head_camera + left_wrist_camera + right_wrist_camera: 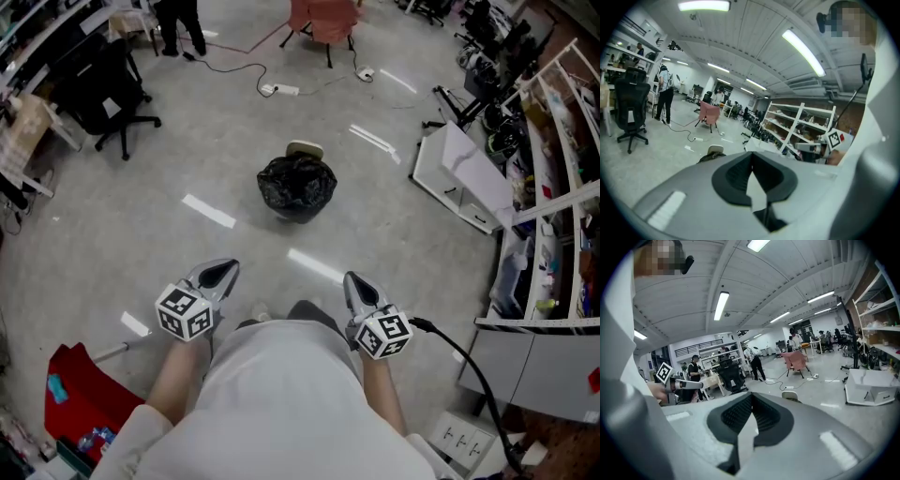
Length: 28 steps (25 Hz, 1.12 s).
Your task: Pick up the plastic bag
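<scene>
One bag (296, 187): black, glossy, crumpled plastic, gathered into a rounded lump. It sits on the floor (187, 244), which is smooth, grey and streaked with light reflections. The bag is out in the open middle, away from the white shelving (553, 187) along the right edge. One pale round disc (305, 148) lies just behind it.

My two tongs are well apart from the bag.
- Left tongs (217, 274): grey hard shell, black ribbed pads, jaws fully together, nothing held.
- Right tongs (359, 286): same build, jaws fully together, nothing held.

Two marker cubes: left cube (185, 312), right cube (382, 334).
</scene>
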Each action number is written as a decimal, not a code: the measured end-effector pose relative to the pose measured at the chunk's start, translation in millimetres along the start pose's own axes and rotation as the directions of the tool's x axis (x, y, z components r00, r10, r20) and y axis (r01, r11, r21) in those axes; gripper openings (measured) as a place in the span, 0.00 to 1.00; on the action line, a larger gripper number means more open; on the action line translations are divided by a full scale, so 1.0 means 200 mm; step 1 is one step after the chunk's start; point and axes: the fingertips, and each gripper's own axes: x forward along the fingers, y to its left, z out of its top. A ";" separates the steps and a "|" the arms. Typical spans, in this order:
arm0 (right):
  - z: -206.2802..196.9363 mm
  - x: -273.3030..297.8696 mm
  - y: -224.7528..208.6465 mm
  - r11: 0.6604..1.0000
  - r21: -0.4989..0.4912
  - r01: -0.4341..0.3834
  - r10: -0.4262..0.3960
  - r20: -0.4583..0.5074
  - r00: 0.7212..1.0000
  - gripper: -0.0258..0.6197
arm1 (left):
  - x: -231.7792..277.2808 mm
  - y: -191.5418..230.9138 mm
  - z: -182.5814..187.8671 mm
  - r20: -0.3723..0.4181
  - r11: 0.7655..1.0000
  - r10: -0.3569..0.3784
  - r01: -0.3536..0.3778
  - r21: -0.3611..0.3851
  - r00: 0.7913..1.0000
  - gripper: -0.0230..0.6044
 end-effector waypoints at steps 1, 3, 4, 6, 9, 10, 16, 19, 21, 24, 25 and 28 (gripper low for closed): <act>-0.01 0.00 0.01 1.000 0.002 0.003 -0.003 -0.003 1.000 0.04 | -0.01 0.01 0.00 0.000 1.000 -0.002 0.002 0.000 1.000 0.04; -0.03 0.00 0.03 1.000 0.006 0.007 -0.007 -0.009 1.000 0.04 | -0.02 0.03 -0.01 0.000 1.000 -0.003 0.003 -0.003 1.000 0.04; -0.04 0.01 0.04 1.000 0.007 0.007 -0.007 -0.012 1.000 0.04 | -0.02 0.03 -0.01 0.000 1.000 -0.003 0.003 -0.006 1.000 0.04; -0.04 0.02 0.04 1.000 0.005 0.008 -0.008 -0.018 1.000 0.04 | -0.03 0.05 -0.02 0.004 1.000 -0.002 0.002 -0.011 1.000 0.04; -0.03 0.05 0.04 1.000 0.001 0.012 -0.011 -0.025 1.000 0.04 | -0.03 0.07 -0.01 0.008 1.000 0.003 -0.003 -0.016 1.000 0.04; -0.03 0.06 0.03 1.000 0.001 0.015 -0.015 -0.028 1.000 0.04 | -0.03 0.08 -0.01 0.008 1.000 0.005 -0.005 -0.019 1.000 0.04; -0.01 0.16 0.01 1.000 0.003 0.021 -0.020 -0.052 0.998 0.04 | -0.05 0.16 -0.01 0.006 0.999 0.024 -0.024 -0.037 1.000 0.04; 0.00 0.22 -0.02 1.000 0.005 0.015 -0.014 -0.058 0.998 0.04 | -0.02 0.20 0.00 -0.001 0.998 0.036 -0.036 -0.045 0.999 0.04; 0.00 0.25 -0.05 1.000 0.011 0.010 -0.009 -0.062 0.998 0.04 | 0.01 0.23 0.01 -0.005 0.998 0.042 -0.042 -0.046 0.999 0.04; 0.02 0.31 -0.11 1.000 0.015 0.001 0.000 -0.068 0.998 0.04 | 0.08 0.26 0.05 -0.009 0.998 0.047 -0.047 -0.045 0.999 0.04; 0.03 0.34 -0.13 1.000 0.015 -0.002 0.003 -0.069 0.998 0.04 | 0.11 0.27 0.07 -0.009 0.998 0.046 -0.046 -0.043 0.999 0.04; 0.05 0.41 -0.20 1.000 0.013 -0.010 0.011 -0.074 0.997 0.04 | 0.20 0.28 0.11 -0.016 0.998 0.046 -0.046 -0.035 0.999 0.04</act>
